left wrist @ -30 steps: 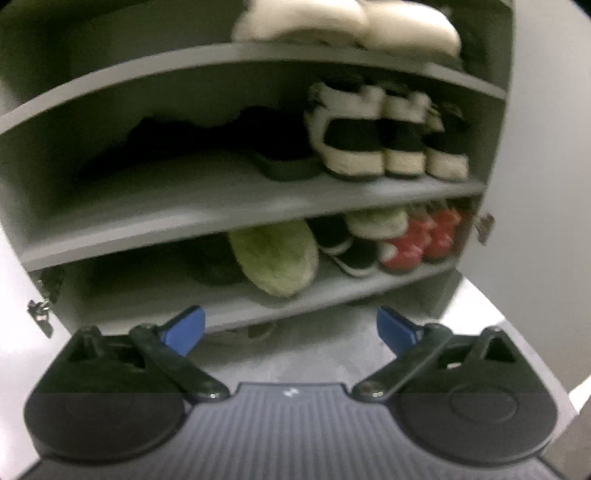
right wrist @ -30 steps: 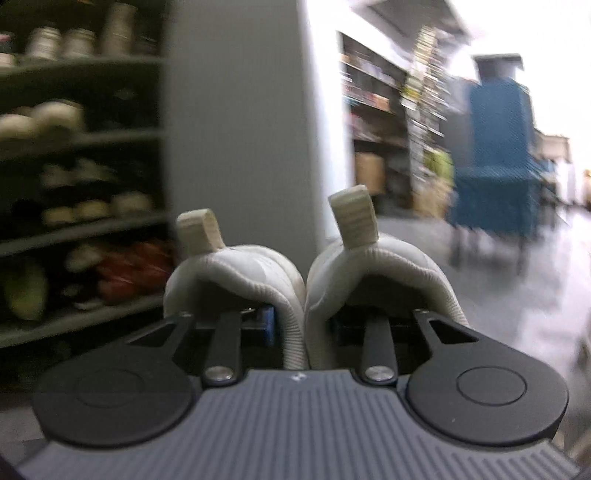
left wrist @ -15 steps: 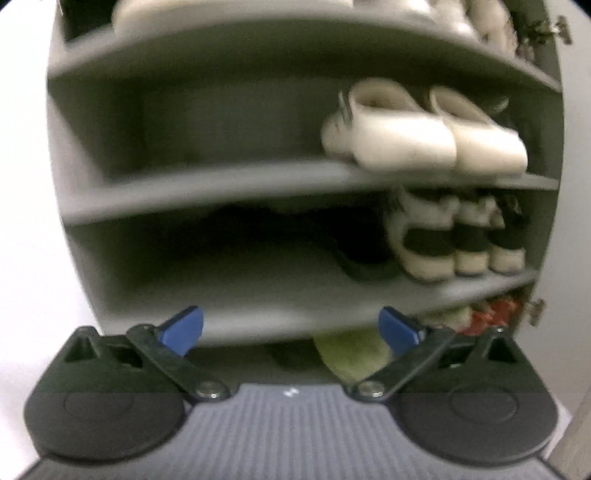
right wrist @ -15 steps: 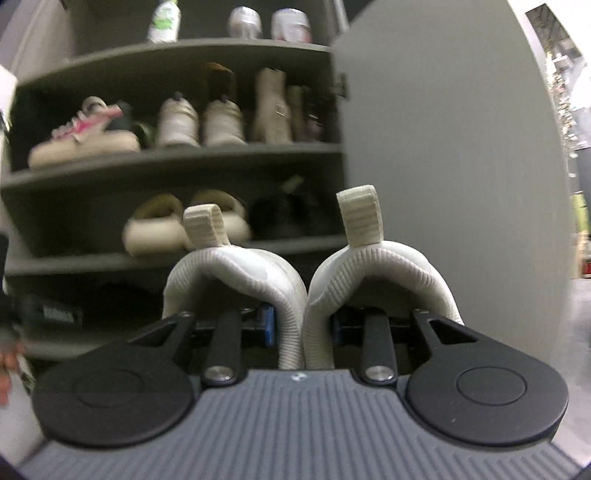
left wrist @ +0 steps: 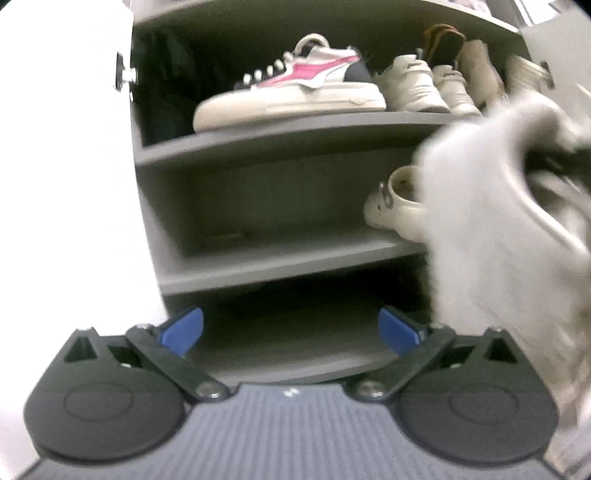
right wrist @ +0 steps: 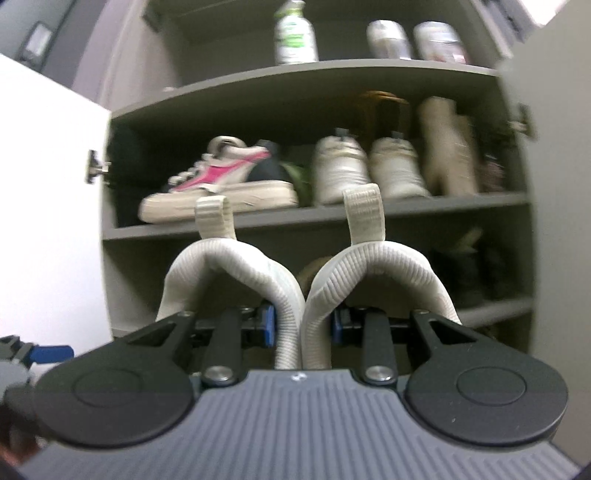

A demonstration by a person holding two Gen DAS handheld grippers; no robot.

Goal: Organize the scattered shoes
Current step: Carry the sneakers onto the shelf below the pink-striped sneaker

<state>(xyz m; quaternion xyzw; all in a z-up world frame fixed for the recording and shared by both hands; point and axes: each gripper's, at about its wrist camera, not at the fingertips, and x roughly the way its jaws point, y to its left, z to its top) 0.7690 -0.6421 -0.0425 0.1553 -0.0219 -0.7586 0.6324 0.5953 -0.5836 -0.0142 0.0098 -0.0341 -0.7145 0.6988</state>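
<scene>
My right gripper [right wrist: 303,325] is shut on a pair of white knit shoes [right wrist: 280,280], pinching their two inner collars together; the heel loops stand up in front of the grey shoe cabinet [right wrist: 332,216]. In the left wrist view those same shoes [left wrist: 491,221] show as a white blur at the right, in front of the shelves. My left gripper [left wrist: 290,328] is open with nothing between its blue pads, low before the cabinet. A white and pink sneaker [right wrist: 218,184] lies sideways on the upper shoe shelf; the sneaker [left wrist: 291,88] is also in the left wrist view.
White sneakers [right wrist: 365,170] and beige boots [right wrist: 447,147] fill that shelf's right side. Bottles [right wrist: 295,33] stand on the top shelf. A cream shoe [left wrist: 395,206] sits on the shelf below, whose left part [left wrist: 258,258] is bare. White cabinet doors [right wrist: 48,206] stand open at both sides.
Both views have risen from the low shelves to the upper ones. The right gripper swung from the room toward the cabinet with the white shoes, which now enter the left wrist view.
</scene>
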